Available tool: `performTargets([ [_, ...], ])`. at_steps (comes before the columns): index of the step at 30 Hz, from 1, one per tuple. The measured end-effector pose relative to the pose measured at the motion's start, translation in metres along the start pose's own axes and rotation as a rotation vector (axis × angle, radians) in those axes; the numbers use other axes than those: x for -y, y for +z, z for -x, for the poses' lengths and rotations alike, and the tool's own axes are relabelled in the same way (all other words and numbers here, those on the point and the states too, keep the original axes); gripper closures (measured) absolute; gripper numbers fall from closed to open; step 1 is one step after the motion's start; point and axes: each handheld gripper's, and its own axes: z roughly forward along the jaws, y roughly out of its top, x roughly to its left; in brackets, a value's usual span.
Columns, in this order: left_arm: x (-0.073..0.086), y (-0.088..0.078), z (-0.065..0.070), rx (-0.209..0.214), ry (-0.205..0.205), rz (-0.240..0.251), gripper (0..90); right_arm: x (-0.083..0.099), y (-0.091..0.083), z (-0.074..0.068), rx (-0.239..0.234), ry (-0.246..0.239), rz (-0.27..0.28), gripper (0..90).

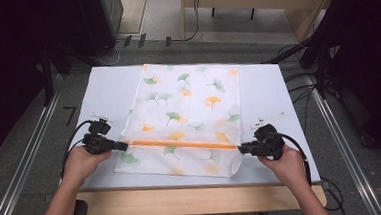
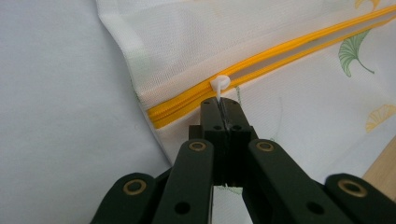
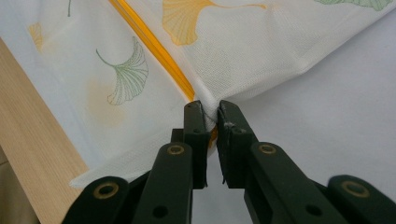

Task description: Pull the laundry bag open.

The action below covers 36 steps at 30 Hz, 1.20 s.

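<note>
Mesh laundry bag (image 1: 187, 120) with a ginkgo-leaf print lies flat on the tabletop (image 1: 109, 87), its bottom hem close to the near edge. The left gripper (image 1: 123, 146) is clamped tight on the white zipper pull (image 2: 219, 85) at the bag's left side, while the right gripper (image 1: 242, 148) pinches the fabric at the far end of the orange zipper (image 1: 180, 143), probably to keep it taut. The whole zipper line between them lies unobstructed, with bare tabletop beyond both sides.
</note>
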Motion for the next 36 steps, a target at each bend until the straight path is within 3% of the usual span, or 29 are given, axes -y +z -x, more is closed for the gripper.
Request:
performTargets([
  [15,0.005,-0.007,-0.011,-0.029,-0.015,-0.001,90.0,0.0,0.0,0.0,0.003,0.003,-0.003,84.6],
  [22,0.013,-0.015,-0.025,-0.04,-0.051,0.007,90.0,0.0,0.0,0.0,0.003,0.002,-0.001,84.6],
  [36,0.013,-0.014,-0.021,-0.045,-0.037,-0.004,90.0,0.001,0.003,0.003,0.012,0.004,-0.02,84.0],
])
